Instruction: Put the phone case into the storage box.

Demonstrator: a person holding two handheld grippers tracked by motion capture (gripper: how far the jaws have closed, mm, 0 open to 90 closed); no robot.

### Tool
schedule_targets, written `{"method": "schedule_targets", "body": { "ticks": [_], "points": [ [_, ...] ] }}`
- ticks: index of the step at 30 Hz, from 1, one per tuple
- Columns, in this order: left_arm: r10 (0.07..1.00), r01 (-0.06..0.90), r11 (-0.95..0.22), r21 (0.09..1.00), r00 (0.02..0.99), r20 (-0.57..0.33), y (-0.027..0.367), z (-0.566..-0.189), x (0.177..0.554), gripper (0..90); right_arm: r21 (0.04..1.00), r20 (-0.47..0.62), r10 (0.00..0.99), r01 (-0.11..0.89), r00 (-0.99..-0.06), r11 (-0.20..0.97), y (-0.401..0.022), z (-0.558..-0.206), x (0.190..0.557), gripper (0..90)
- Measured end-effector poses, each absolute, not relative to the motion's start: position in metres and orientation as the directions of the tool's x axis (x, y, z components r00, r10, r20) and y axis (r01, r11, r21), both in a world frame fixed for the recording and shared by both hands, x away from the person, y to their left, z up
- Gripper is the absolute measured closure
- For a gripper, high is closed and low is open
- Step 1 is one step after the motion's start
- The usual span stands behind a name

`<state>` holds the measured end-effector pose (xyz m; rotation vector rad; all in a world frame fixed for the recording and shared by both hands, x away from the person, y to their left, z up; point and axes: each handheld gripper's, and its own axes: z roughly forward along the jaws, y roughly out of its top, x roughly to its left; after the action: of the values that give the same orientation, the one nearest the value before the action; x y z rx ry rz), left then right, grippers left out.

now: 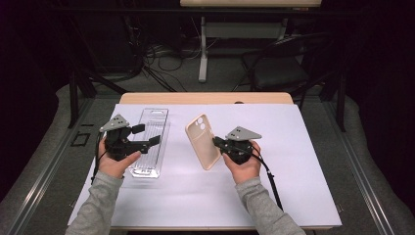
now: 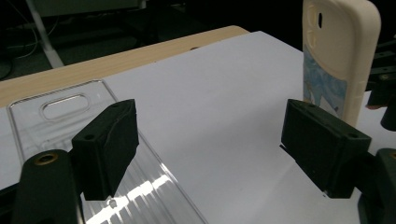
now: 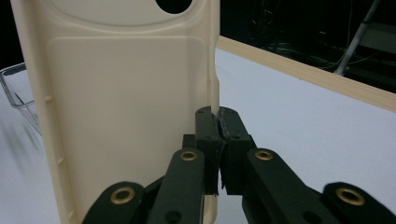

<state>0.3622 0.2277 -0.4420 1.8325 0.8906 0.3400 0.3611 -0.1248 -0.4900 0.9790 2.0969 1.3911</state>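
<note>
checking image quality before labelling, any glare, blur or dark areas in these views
High view: room behind the table nearly black, white sheet evenly lit. Left gripper view: glare streaks on the clear plastic tray. Right gripper view: the beige phone case sharp, tray edge beside it smeared.

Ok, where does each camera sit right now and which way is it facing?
High view: above the person's side, looking forward and down on the table; both forearms, left gripper, right gripper.
Left gripper view: rides the left gripper, jaws open, over the clear tray.
Right gripper view: rides the right gripper, jaws shut on the phone case edge.
Shared: phone case and tray appear in all three.
</note>
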Motion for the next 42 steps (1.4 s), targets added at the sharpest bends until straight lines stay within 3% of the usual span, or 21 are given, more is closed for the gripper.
{"method": "schedule_targets", "body": {
  "ticks": [19, 42],
  "points": [
    [0.655, 0.411, -0.235, 0.881, 0.736, -0.169, 0.198, -0.446, 0.349, 30.0, 0.930, 0.035, 0.770, 0.302, -0.637, 0.208, -0.127, -0.495, 0.357, 88.0],
    [0.677, 0.439, -0.195, 0.877, 0.707, -0.203, 0.167, -0.454, 0.336, 41.7, 0.941, 0.056, 0.818, 0.305, -0.573, 0.149, -0.130, -0.499, 0.361, 88.0]
  ]
}}
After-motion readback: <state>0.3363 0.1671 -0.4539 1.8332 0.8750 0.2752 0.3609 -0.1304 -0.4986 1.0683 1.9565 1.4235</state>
